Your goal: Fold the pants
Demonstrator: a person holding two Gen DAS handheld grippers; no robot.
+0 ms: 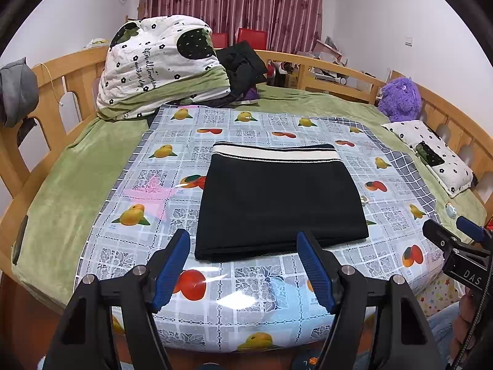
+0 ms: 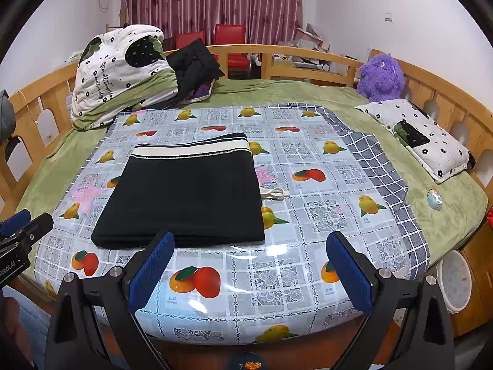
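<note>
The black pants (image 1: 282,203) are lying folded into a compact rectangle on the fruit-print plastic cloth (image 1: 148,191) that is covering the middle of the bed (image 1: 71,185). Their cream-striped waistband (image 1: 274,151) is facing twelve o'clock, toward the curtains (image 1: 234,3), and the folded edge is facing six o'clock, toward both claws. A pale drawstring (image 2: 274,193) is poking out from the pants' three o'clock side in the right wrist view.

The left claw (image 1: 243,269) is hovering just above the near edge of the cloth with its blue pads (image 1: 171,273) spread apart, pinching nothing; the folded edge of the pants is sitting just beyond its tips. The right claw (image 2: 249,273) is also standing spread and empty, with the pants lying off at about eleven o'clock from it.

A rolled quilt (image 1: 160,64) and a heap of dark clothing (image 1: 243,61) are resting at eleven o'clock on the green sheet. A purple plush toy (image 1: 400,95) is sitting at two o'clock against the wooden rail, with a spotted pillow (image 1: 431,157) just beside it.
</note>
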